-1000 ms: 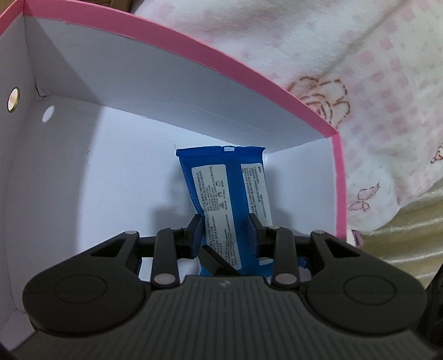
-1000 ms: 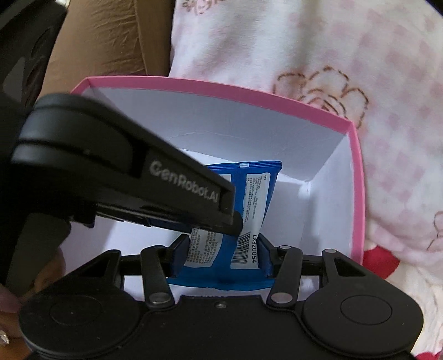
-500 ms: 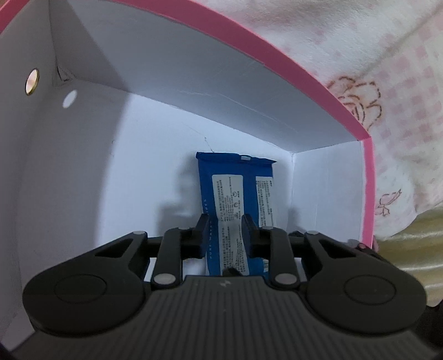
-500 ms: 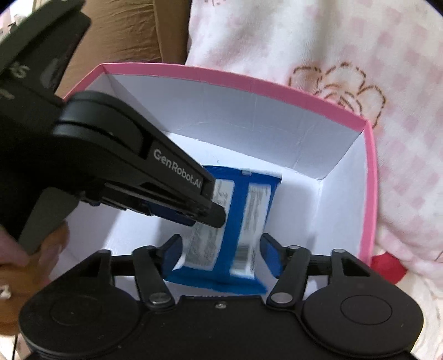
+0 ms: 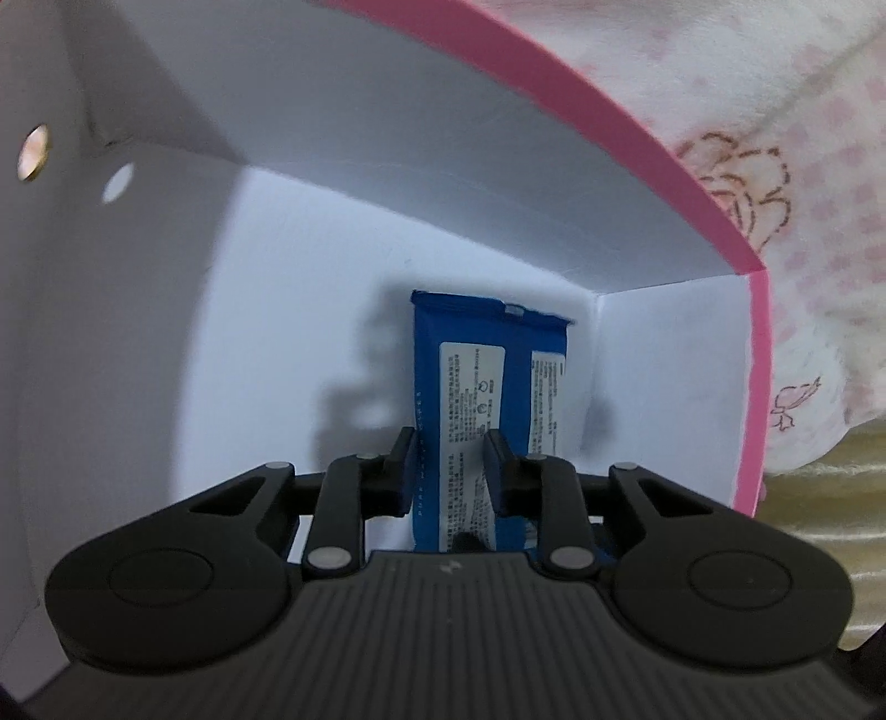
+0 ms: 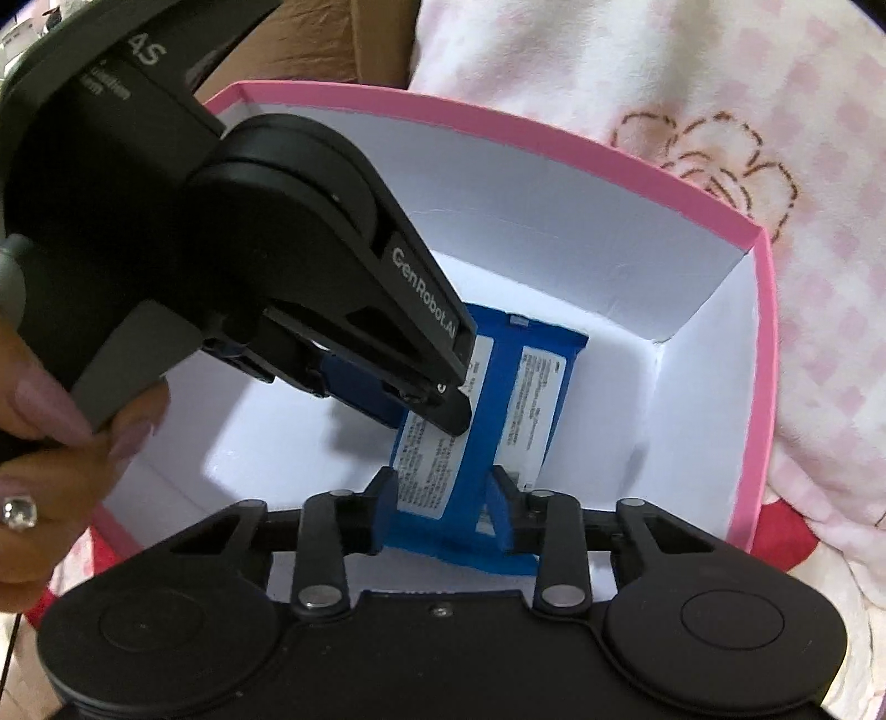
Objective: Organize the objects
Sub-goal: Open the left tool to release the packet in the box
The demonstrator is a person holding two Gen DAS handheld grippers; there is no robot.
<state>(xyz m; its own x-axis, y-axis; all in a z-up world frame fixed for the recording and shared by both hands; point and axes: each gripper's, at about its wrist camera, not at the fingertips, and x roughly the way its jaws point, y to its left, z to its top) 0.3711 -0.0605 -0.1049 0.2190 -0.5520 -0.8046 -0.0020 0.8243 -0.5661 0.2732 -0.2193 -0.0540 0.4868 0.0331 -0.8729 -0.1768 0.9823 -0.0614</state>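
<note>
The right claw [image 6: 441, 509] sits nearest in its own view, angled down into the box. Its jaws have just been closing, and its two blue-padded fingers [image 6: 382, 512] are now pressed onto the near end of a blue snack packet [image 6: 498, 399], pinching it across part of its width.

In the left wrist view, the left claw [image 5: 449, 471] is also drawn in tight on the blue snack packet [image 5: 470, 387], its black fingers [image 5: 403, 465] squeezing a narrow fold of the wrapper on the packet's left side. From the right wrist view the left claw [image 6: 462, 412] comes in from the left, its tip resting on the middle of the packet. The person's hand [image 6: 61, 443] grips its handle at the left edge, with a ring visible on one finger.

The packet lies on the white floor of a pink-rimmed cardboard box [image 6: 692, 188], back face up with two white printed labels showing, its far end close to the far right corner. The same pink-rimmed cardboard box [image 5: 609, 111] has a small round hole [image 5: 33, 152] in its left wall.

Beyond the box, to the far right, lies a pink-and-white checked blanket [image 6: 720, 83] with a stitched flower outline. A brown cardboard flap [image 6: 354, 50] shows at the far left, behind the box.
</note>
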